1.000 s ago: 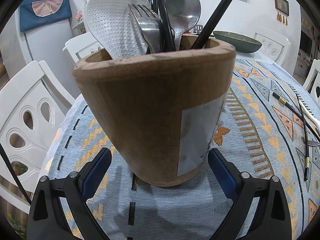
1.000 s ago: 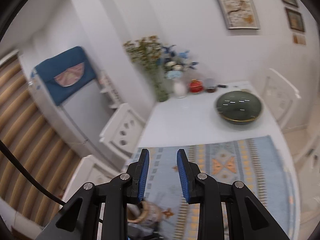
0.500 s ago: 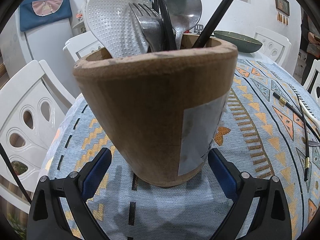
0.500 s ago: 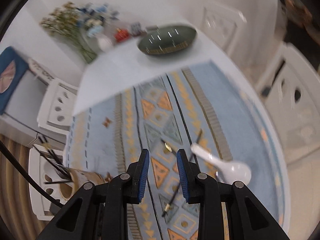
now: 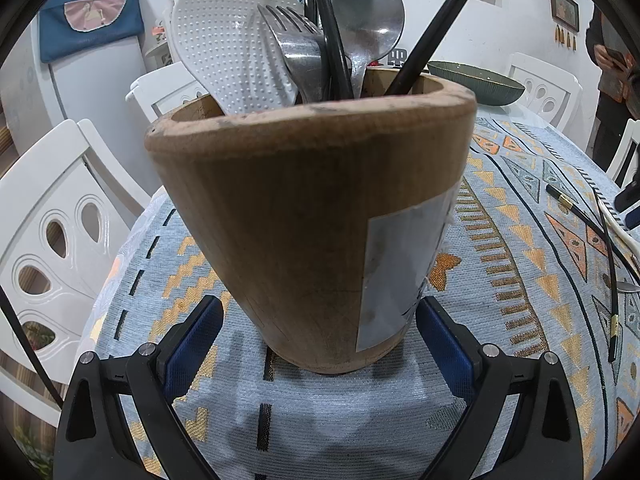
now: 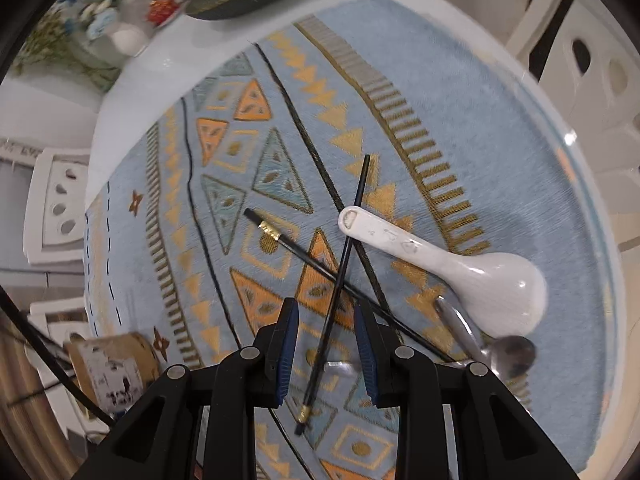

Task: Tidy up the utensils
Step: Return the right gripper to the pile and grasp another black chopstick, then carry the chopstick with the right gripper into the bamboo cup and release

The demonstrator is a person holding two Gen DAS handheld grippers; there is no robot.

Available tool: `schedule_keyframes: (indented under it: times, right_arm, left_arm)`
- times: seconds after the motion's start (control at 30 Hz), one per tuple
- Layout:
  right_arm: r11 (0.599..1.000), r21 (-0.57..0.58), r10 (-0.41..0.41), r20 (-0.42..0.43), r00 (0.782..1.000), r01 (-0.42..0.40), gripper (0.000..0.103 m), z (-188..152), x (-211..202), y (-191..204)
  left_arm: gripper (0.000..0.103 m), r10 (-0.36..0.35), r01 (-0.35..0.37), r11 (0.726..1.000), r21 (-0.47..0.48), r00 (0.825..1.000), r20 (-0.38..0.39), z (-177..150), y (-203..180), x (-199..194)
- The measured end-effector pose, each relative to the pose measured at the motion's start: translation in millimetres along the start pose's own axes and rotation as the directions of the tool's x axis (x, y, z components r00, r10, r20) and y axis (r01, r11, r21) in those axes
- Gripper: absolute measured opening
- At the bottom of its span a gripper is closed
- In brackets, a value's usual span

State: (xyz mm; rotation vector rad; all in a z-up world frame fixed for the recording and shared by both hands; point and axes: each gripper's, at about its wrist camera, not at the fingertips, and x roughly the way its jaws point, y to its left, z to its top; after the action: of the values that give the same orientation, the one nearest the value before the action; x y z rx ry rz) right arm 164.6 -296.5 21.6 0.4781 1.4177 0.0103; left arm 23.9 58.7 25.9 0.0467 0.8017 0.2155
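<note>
**Right gripper down over crossed chopsticks, left bracketing the holder**

We had the left gripper spread wide around the base of the wooden utensil holder. Both blue pads sat just beside the wall; we could not tell whether they actually touched it, so we read it as released, not clamped. Inside the holder, beyond the fingers: a white dimpled rice paddle, a fork, a metal spoon and black chopsticks.

The right gripper pointed steeply down at the patterned tablecloth, jaws partly apart and gripping nothing. One loose black chopstick ran lengthwise through the gap between the fingers, touching neither pad as far as we could see. A second chopstick crossed it just ahead of the fingertips. A white ceramic spoon lay ahead and right of the fingers, with a metal spoon just beside the right finger. The holder showed far left of them in that view
</note>
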Motion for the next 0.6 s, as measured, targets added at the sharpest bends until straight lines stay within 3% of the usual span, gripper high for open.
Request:
schedule_keyframes:
  times: [0.13, 0.3, 0.37, 0.43, 0.6]
  right_arm:
    - [0.998, 0.064, 0.002, -0.017, 1.0, -0.001, 0.027, 9, 18, -5]
    - [0.994, 0.088, -0.06, 0.017, 0.998, 0.058, 0.027, 19, 31, -3]
    - [0.993, 0.088, -0.083, 0.018, 0.996, 0.081, 0.022, 23, 39, -1]
    - [0.989, 0.084, -0.127, 0.03, 0.992, 0.124, 0.008, 24, 44, 0]
    - [0.984, 0.022, -0.176, 0.081, 0.981, 0.175, 0.006, 19, 42, 11]
  left_arm:
    - [0.097, 0.001, -0.001, 1.0, 0.001, 1.0, 0.0, 0, 0, 0]
    - [0.097, 0.001, -0.001, 1.0, 0.001, 1.0, 0.0, 0, 0, 0]
    - [0.097, 0.002, -0.002, 1.0, 0.001, 1.0, -0.001, -1, 0, 1]
    - [0.097, 0.001, -0.001, 1.0, 0.001, 1.0, 0.0, -1, 0, 1]
    - [0.097, 0.001, -0.001, 1.0, 0.0, 1.0, 0.0, -1, -1, 1]
